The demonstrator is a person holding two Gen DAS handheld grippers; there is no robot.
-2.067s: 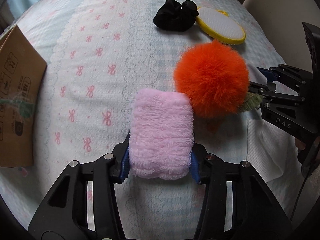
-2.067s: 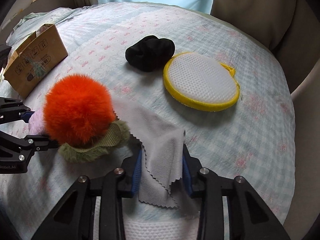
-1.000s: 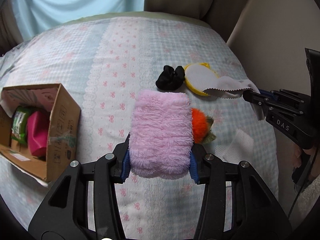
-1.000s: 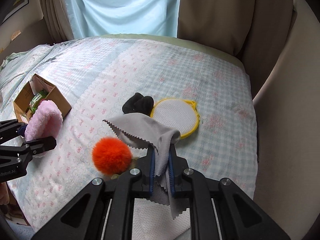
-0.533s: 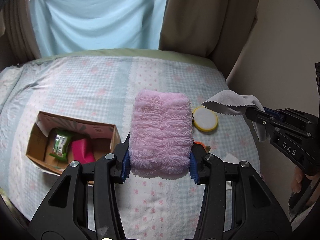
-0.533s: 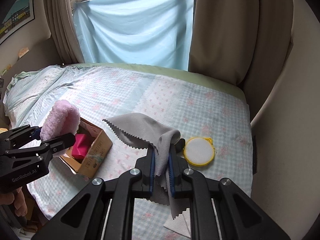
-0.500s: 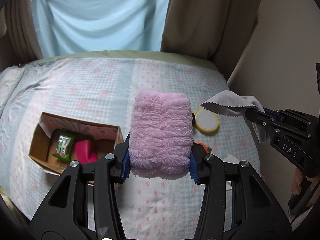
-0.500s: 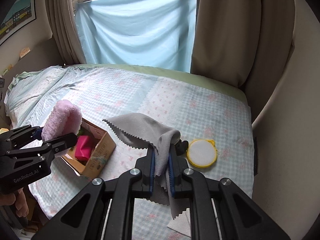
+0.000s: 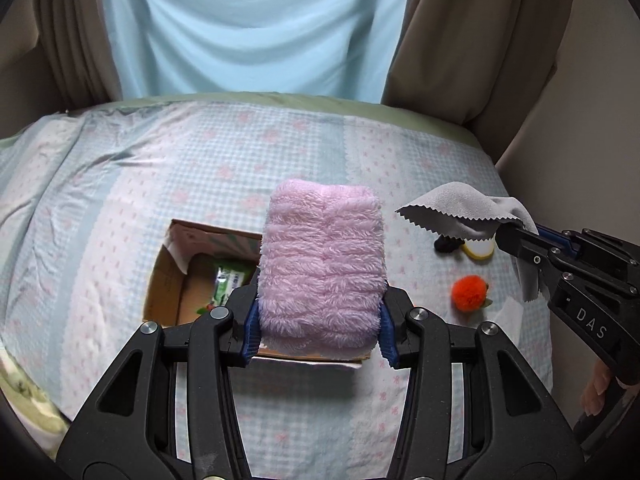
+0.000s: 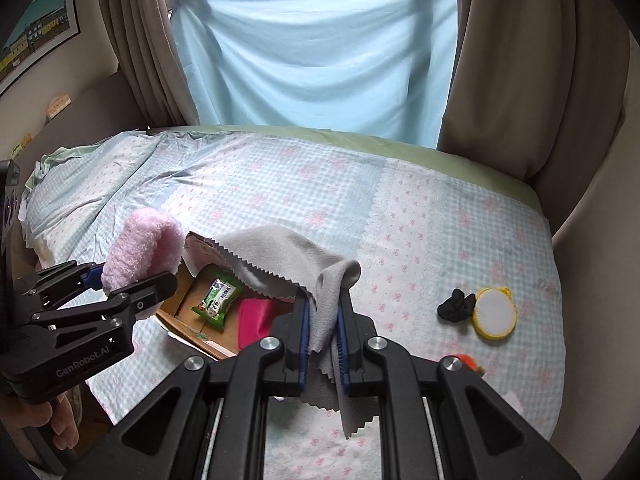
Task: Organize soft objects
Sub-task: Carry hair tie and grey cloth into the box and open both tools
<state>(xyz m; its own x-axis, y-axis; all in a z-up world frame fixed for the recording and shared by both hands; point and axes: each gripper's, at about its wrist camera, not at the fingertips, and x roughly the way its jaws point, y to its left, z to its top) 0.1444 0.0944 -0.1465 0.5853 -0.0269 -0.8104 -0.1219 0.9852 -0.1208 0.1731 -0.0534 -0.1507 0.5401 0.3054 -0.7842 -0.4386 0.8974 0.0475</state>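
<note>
My left gripper (image 9: pixel 318 330) is shut on a fluffy pink cloth (image 9: pixel 322 264), held high over the open cardboard box (image 9: pixel 170 280) on the bed. The same pink cloth (image 10: pixel 140 250) shows at the left of the right wrist view, above the box (image 10: pixel 200 338). My right gripper (image 10: pixel 323 334) is shut on a grey cloth with zigzag edges (image 10: pixel 280 260) that drapes over the box's near side. In the left wrist view that grey cloth (image 9: pixel 460 210) hangs from the right gripper (image 9: pixel 520 236) at the right.
An orange pompom (image 9: pixel 468 293), a black cloth (image 10: pixel 455 306) and a round yellow-rimmed pad (image 10: pixel 493 313) lie on the checked bedspread (image 10: pixel 420 220) at the right. The box holds a green packet (image 10: pixel 216 296) and a pink item (image 10: pixel 256 316). Curtains and a wall stand behind the bed.
Both grippers rose and travelled left with their cloths, from above the pompom and pad to over the box. The bed objects now look smaller and farther right.
</note>
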